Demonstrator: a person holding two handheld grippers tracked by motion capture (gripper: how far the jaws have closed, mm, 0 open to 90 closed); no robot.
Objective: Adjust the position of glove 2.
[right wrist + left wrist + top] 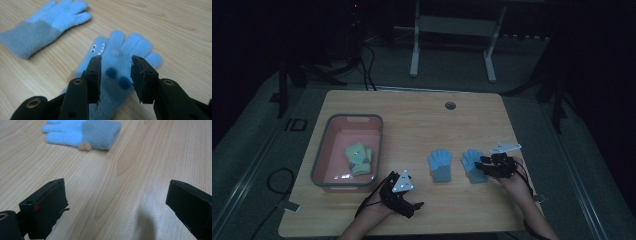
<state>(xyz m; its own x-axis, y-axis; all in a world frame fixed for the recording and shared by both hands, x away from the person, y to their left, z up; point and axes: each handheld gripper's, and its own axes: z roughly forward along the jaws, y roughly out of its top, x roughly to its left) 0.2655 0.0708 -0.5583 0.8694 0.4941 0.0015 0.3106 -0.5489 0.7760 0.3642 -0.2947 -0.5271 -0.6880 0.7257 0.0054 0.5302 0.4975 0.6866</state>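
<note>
Blue glove with a face (117, 72) — two white eyes, a row of white teeth and dark blue pompoms — lies flat on the wooden table (412, 112) directly under the right gripper (116, 75). In the right gripper view the two black jaws stand partly apart above the glove's palm, one on each side of the pompoms; nothing is clamped between them. In the high view the same glove (472, 165) sits near the table's right front, with the right gripper (487, 165) over its cuff end and the person's hand behind it.

Left gripper (414, 205) rests near the front edge, left of centre, its grey three-cornered plate facing up. In the left gripper view its jaws (115, 202) stand wide apart over bare wood, holding nothing.

Second blue glove (440, 165) — plain, with a grey cuff — lies just beside the first, on its left in the high view, the two not touching; its fingers point away from the person. It appears beyond the left gripper's jaws (82, 133) and at upper left in the right gripper view (45, 27).

Farther left, a grey-rimmed pink bin (324, 150) holds a pair of pale green gloves (358, 159). Beyond the table stands a white frame (452, 30) on a dim floor.
</note>
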